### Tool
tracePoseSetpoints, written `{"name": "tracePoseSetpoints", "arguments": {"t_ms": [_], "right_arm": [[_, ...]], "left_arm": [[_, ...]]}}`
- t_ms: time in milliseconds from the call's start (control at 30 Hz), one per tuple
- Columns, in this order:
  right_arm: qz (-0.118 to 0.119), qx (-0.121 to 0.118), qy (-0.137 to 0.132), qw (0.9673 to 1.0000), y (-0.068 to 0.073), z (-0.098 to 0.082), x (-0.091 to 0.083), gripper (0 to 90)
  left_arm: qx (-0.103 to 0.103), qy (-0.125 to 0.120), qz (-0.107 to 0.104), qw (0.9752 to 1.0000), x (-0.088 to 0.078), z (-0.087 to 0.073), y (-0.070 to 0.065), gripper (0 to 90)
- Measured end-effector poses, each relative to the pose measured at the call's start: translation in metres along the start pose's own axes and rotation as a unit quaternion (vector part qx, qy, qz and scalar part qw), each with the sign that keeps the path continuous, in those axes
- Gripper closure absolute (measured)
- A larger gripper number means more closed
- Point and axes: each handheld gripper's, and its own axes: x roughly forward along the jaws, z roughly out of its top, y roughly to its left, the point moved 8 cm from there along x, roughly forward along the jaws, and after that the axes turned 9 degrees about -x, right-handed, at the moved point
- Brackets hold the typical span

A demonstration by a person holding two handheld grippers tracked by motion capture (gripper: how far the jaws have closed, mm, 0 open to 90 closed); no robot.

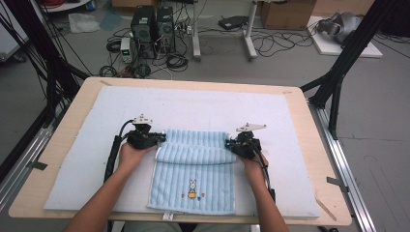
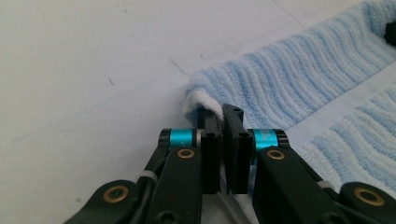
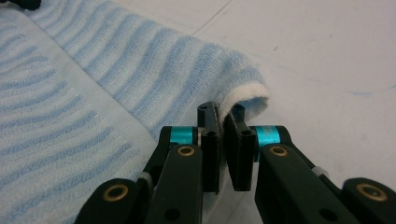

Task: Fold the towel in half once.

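Up close, both jaws pinch towel (image 2: 289, 79) corners; overhead, a rabbit print (image 1: 192, 188) shows.

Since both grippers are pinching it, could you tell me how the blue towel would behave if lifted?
The towel is probably floppy: its far edge already curls into a soft roll. It likely sags between the left gripper and right gripper. The ribbed terry should hardly slip.

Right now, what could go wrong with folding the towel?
Each gripper, left and right, pinches only the thin edge of the towel, so a corner might slip out. If one hand pulls faster, the fold could go crooked. The white mat underneath might drag along.
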Motion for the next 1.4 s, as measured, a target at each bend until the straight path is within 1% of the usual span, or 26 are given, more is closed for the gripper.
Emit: {"name": "tracePoseSetpoints", "arguments": {"t_ms": [33, 67, 133, 167, 267, 333, 500, 533, 567, 667, 733, 767, 833, 867, 900, 933, 967, 1000, 1033, 1067, 1100, 1167, 1233, 1300, 1367, 1400], "right_arm": [[-0.004, -0.003, 0.0, 1.0, -0.002, 0.002, 0.001, 85.2], [-0.008, -0.002, -0.002, 1.0, -0.004, 0.004, 0.003, 85.2], [-0.009, 0.003, -0.005, 0.9999, -0.009, 0.006, 0.006, 85.2], [-0.009, 0.006, -0.005, 0.9999, -0.011, 0.007, 0.008, 85.2], [-0.015, 0.006, -0.011, 0.9998, -0.017, 0.012, 0.013, 85.2], [-0.025, 0.005, -0.016, 0.9996, -0.021, 0.015, 0.016, 85.2], [-0.04, 0.012, -0.021, 0.9989, -0.031, 0.022, 0.025, 85.1], [-0.043, 0.013, -0.021, 0.9988, -0.033, 0.025, 0.026, 85.1], [-0.047, 0.009, -0.021, 0.9986, -0.035, 0.027, 0.027, 85.1], [-0.051, 0.01, -0.022, 0.9984, -0.039, 0.033, 0.031, 85.1], [-0.057, 0.008, -0.025, 0.998, -0.04, 0.036, 0.034, 85.1], [-0.061, 0.007, -0.029, 0.9977, -0.041, 0.037, 0.034, 85.1], [-0.064, 0.013, -0.031, 0.9974, -0.043, 0.036, 0.037, 85.1], [-0.062, 0.021, -0.027, 0.9975, -0.043, 0.034, 0.039, 84.9], [-0.063, 0.02, -0.028, 0.9974, -0.043, 0.034, 0.039, 83.9], [-0.065, 0.021, -0.031, 0.9971, -0.044, 0.034, 0.038, 80.4], [-0.065, 0.025, -0.034, 0.997, -0.045, 0.034, 0.037, 74.7], [-0.069, 0.029, -0.032, 0.9967, -0.046, 0.034, 0.035, 68.8], [-0.069, 0.033, -0.035, 0.9964, -0.049, 0.033, 0.032, 63.9], [-0.066, 0.046, -0.037, 0.9961, -0.051, 0.032, 0.029, 60.4], [-0.067, 0.054, -0.041, 0.9955, -0.053, 0.031, 0.026, 58.6], [-0.063, 0.064, -0.052, 0.9946, -0.056, 0.031, 0.019, 57.0], [-0.064, 0.061, -0.058, 0.9944, -0.058, 0.031, 0.013, 56.4], [-0.064, 0.062, -0.06, 0.9943, -0.057, 0.031, 0.008, 55.8], [-0.063, 0.057, -0.064, 0.9943, -0.056, 0.031, 0.003, 55.3], [-0.063, 0.057, -0.067, 0.9942, -0.055, 0.031, 0.001, 54.9]], "left_arm": [[-0.005, -0.001, 0.0, 1.0, 0.002, 0.002, 0.002, 85.8], [-0.009, -0.009, -0.002, 0.9999, 0.004, 0.004, 0.004, 85.8], [-0.027, -0.006, -0.006, 0.9996, 0.009, 0.005, 0.008, 85.7], [-0.03, -0.01, -0.006, 0.9995, 0.009, 0.008, 0.01, 85.7], [-0.022, -0.022, 0.0, 0.9995, 0.011, 0.017, 0.013, 85.6], [-0.013, -0.034, 0.004, 0.9993, 0.013, 0.024, 0.014, 85.5], [-0.006, -0.032, 0.016, 0.9994, 0.02, 0.035, 0.021, 85.5], [-0.005, -0.04, 0.018, 0.999, 0.021, 0.038, 0.021, 85.5], [-0.005, -0.041, 0.018, 0.999, 0.022, 0.039, 0.023, 85.5], [-0.01, -0.039, 0.021, 0.999, 0.024, 0.042, 0.027, 85.5], [0.0, -0.041, 0.028, 0.9988, 0.025, 0.044, 0.029, 85.4], [0.001, -0.046, 0.029, 0.9985, 0.026, 0.045, 0.029, 85.4], [0.004, -0.045, 0.026, 0.9987, 0.027, 0.044, 0.03, 85.2], [0.004, -0.038, 0.026, 0.9989, 0.028, 0.042, 0.031, 84.4], [0.001, -0.033, 0.031, 0.999, 0.028, 0.04, 0.033, 82.4], [-0.011, -0.032, 0.034, 0.9989, 0.028, 0.039, 0.035, 74.5], [-0.026, -0.031, 0.034, 0.9986, 0.026, 0.039, 0.038, 64.1], [-0.037, -0.035, 0.034, 0.9981, 0.023, 0.04, 0.04, 58.5], [-0.04, -0.04, 0.033, 0.9978, 0.02, 0.041, 0.041, 56.2], [-0.041, -0.047, 0.027, 0.9977, 0.015, 0.042, 0.042, 55.1], [-0.044, -0.052, 0.022, 0.9974, 0.011, 0.043, 0.042, 54.6], [-0.038, -0.061, 0.012, 0.9974, 0.003, 0.043, 0.04, 53.3], [-0.035, -0.067, -0.009, 0.9971, -0.001, 0.043, 0.037, 53.1], [-0.024, -0.069, -0.014, 0.9972, -0.004, 0.042, 0.035, 52.8], [-0.021, -0.072, -0.023, 0.9969, -0.003, 0.043, 0.033, 52.8], [-0.014, -0.075, -0.028, 0.9967, -0.002, 0.043, 0.031, 53.1]]}}
